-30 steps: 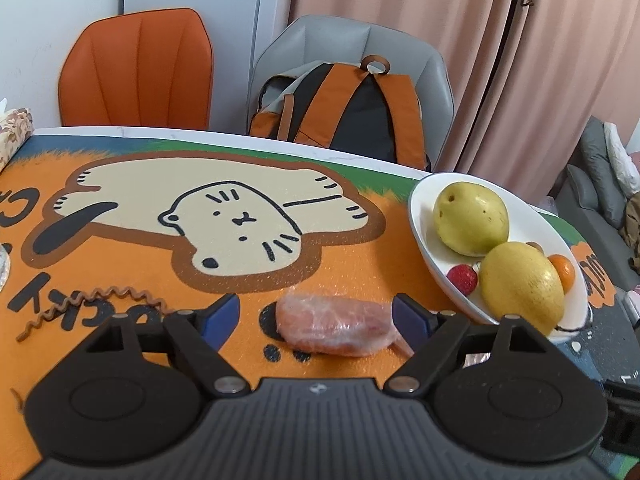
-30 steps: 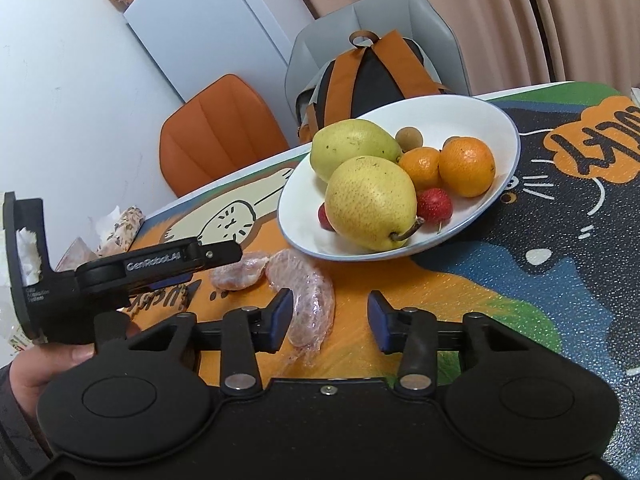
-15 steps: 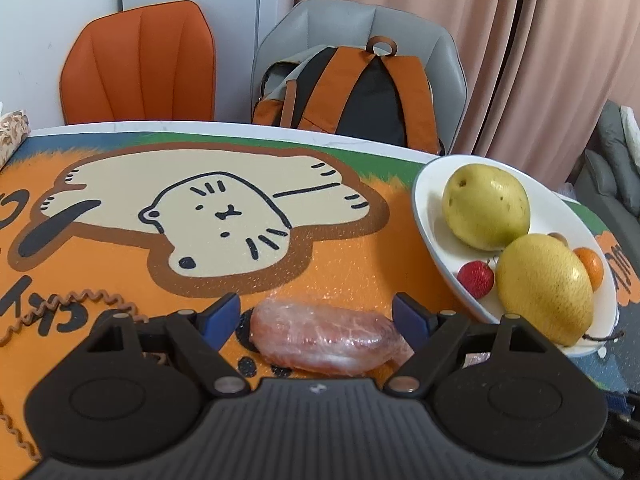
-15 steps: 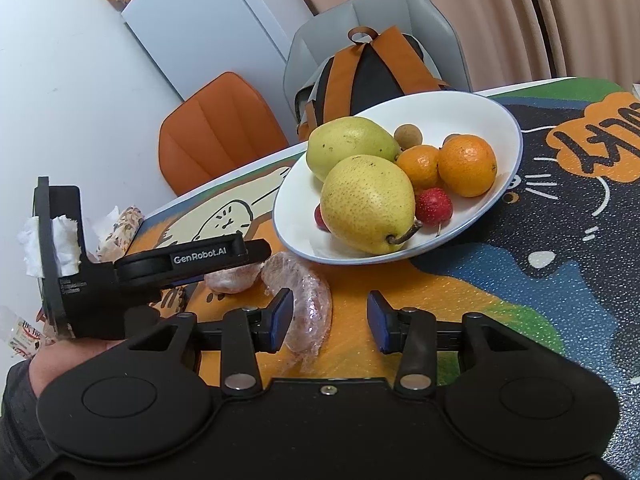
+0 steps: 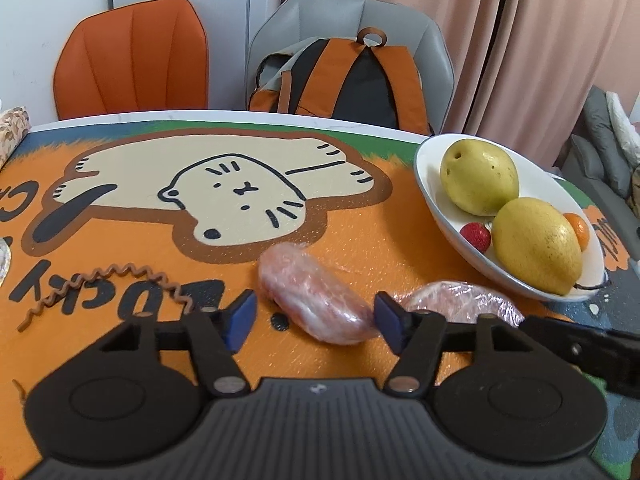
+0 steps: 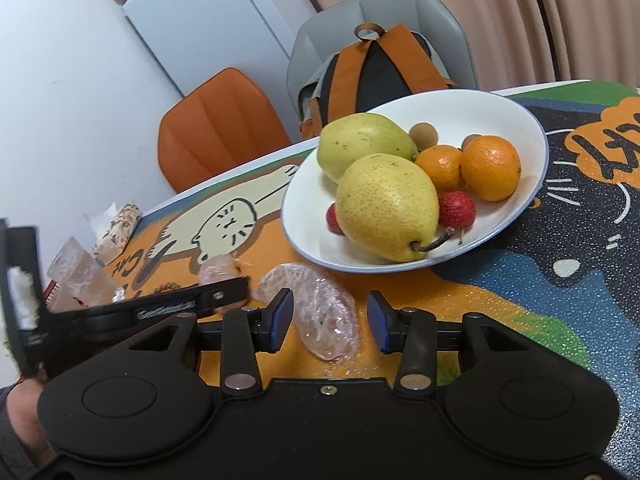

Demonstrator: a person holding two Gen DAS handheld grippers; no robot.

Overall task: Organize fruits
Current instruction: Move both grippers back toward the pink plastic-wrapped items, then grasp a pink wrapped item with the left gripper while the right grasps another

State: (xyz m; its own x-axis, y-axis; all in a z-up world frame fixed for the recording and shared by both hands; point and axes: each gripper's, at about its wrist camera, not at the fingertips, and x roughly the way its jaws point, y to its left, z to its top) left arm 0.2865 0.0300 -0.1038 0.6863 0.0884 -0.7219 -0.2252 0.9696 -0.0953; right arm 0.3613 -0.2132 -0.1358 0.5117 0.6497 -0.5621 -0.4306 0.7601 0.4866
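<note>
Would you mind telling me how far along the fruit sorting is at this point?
Done: two pears, two oranges and small red fruits sit in the white bowl.
In hand: the left gripper has its jaws closing around one wrapped pink piece on the mat, not yet pressing it. The right gripper stands open around the other wrapped piece.
Left: both wrapped pieces still lie outside the bowl.

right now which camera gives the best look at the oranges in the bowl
The right wrist view: both oranges sit in full sight in the white bowl, behind the yellow pear. The left wrist view shows only a sliver of one orange past that pear.
</note>
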